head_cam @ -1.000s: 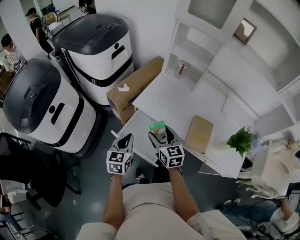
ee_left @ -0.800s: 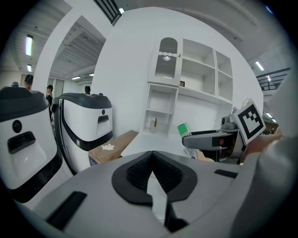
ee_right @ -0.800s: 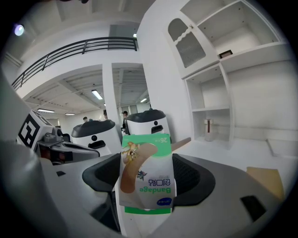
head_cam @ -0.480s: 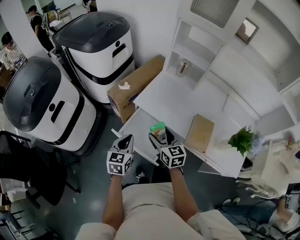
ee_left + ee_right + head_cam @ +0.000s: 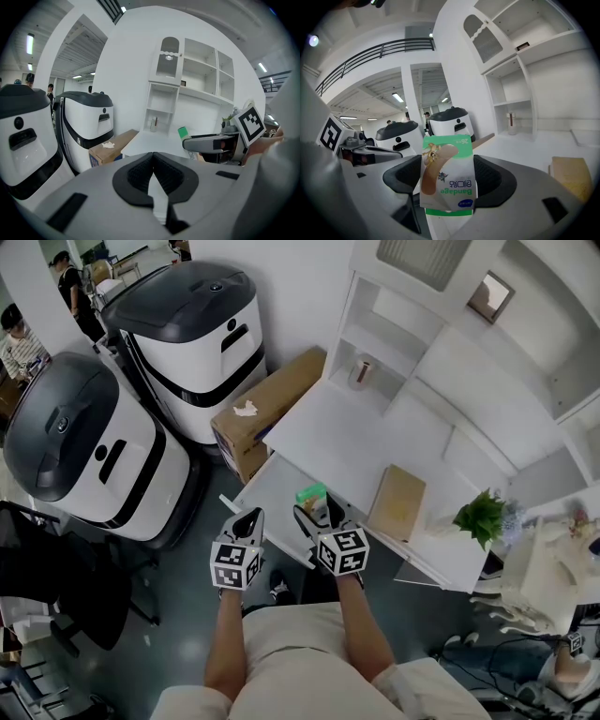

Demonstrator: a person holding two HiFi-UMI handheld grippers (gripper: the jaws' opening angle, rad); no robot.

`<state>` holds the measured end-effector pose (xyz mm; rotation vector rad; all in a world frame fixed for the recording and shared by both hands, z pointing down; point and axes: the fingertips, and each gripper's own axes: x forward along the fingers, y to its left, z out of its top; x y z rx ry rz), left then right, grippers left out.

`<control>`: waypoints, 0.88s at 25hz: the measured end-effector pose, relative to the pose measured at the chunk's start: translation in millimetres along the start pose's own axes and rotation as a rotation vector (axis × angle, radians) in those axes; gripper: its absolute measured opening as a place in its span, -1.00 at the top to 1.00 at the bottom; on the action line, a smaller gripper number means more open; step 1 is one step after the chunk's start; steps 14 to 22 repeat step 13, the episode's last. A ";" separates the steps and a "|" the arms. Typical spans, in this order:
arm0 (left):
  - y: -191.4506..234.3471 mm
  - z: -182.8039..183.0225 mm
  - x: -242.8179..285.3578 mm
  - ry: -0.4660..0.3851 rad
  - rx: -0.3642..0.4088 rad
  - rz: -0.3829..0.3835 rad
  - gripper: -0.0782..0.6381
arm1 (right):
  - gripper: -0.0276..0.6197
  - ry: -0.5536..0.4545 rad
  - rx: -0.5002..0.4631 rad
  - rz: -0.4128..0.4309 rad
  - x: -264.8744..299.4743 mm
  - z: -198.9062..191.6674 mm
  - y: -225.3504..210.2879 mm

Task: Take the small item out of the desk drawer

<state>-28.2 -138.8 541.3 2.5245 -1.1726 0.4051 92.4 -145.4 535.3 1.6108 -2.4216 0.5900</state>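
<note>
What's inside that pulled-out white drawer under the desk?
The open white desk drawer shows only a bare white bottom. The right hand-held gripper, shut on a green-and-white bandage packet, covers its right part.

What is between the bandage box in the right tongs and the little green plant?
A flat brown pad lies on the white desk between the bandage box and the plant; the head view shows it.

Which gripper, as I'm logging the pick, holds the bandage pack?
The right gripper: its jaws clamp the green-and-white bandage pack. The left gripper has its jaws shut together with nothing between them.
</note>
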 end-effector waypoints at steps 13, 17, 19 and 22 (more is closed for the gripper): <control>-11.3 -4.5 3.9 0.006 0.000 -0.002 0.73 | -0.20 0.006 0.005 0.002 -7.5 -5.1 -6.8; -11.3 -4.5 3.9 0.006 0.000 -0.002 0.73 | -0.20 0.006 0.005 0.002 -7.5 -5.1 -6.8; -11.3 -4.5 3.9 0.006 0.000 -0.002 0.73 | -0.20 0.006 0.005 0.002 -7.5 -5.1 -6.8; -11.3 -4.5 3.9 0.006 0.000 -0.002 0.73 | -0.20 0.006 0.005 0.002 -7.5 -5.1 -6.8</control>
